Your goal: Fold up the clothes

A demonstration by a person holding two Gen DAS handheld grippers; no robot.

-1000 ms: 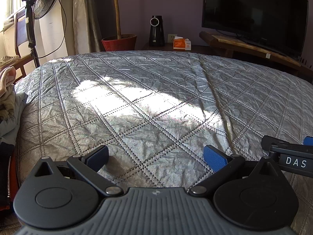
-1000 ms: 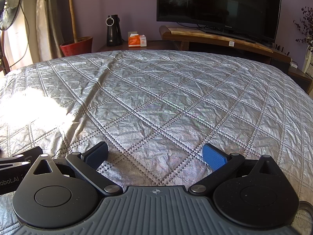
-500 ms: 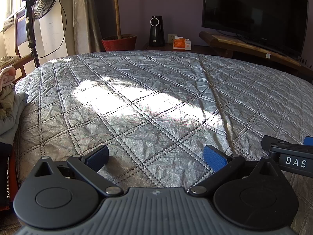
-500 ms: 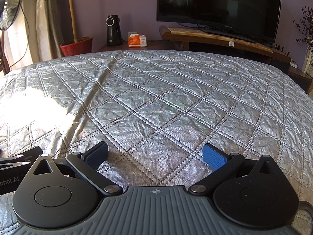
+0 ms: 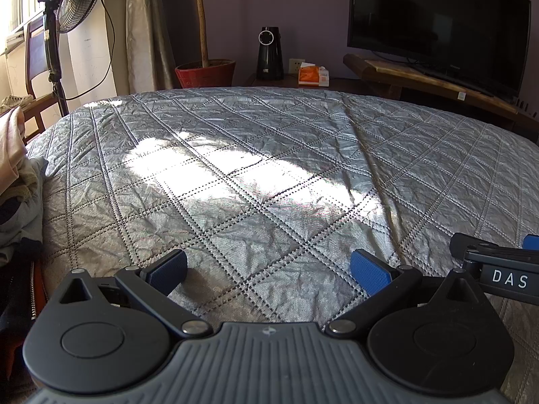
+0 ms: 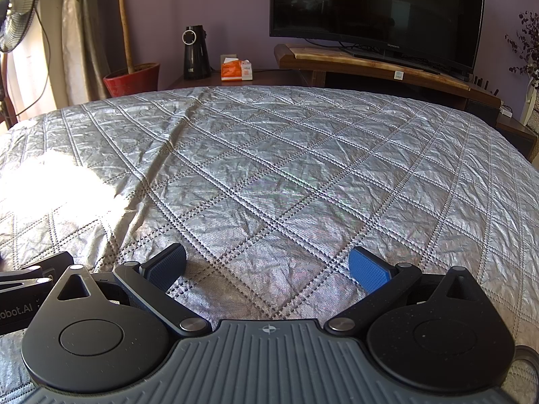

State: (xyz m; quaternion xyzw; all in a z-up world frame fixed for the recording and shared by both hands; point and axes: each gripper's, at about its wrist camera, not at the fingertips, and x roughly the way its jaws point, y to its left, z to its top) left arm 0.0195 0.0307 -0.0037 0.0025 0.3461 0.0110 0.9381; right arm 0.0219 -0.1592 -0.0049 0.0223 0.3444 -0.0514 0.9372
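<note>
**A:** Status on the rig?

**B:** I've got both grippers low over the bed (image 5: pixel 269 175), the one with the silver quilted cover. Left gripper (image 5: pixel 269 269): jaws spread wide, blue pads (image 5: pixel 369 271) well apart, nothing between them but quilt. Right gripper (image 6: pixel 267 267): same, wide apart and holding nothing.

**A:** How do they sit relative to each other?

**B:** Side by side at the near edge of the bed. From the left wrist view I see part of the right unit poking in at the right edge. From the right wrist view, part of the left unit at the left edge.

**A:** Where are the clothes?

**B:** Pile of clothes (image 5: pixel 18 181) on the left side of the bed, at the far left edge of the left wrist view. Pale pink, beige and light blue-grey fabric on top, dark fabric with a zipper lower down. I can't tell the individual garments apart. Neither gripper touches the pile. It's out of the right wrist view.

**A:** Anything on the middle of the bed?

**B:** Just a sun patch (image 5: pixel 235 175) left of centre.

**A:** Beyond the bed?

**B:** TV (image 6: pixel 377 13) on a wooden stand (image 6: pixel 370 64) past the far right side. Red plant pot (image 5: pixel 205 72), standing fan (image 5: pixel 72 3) and a dark appliance (image 5: pixel 269 52) past the far left.
</note>
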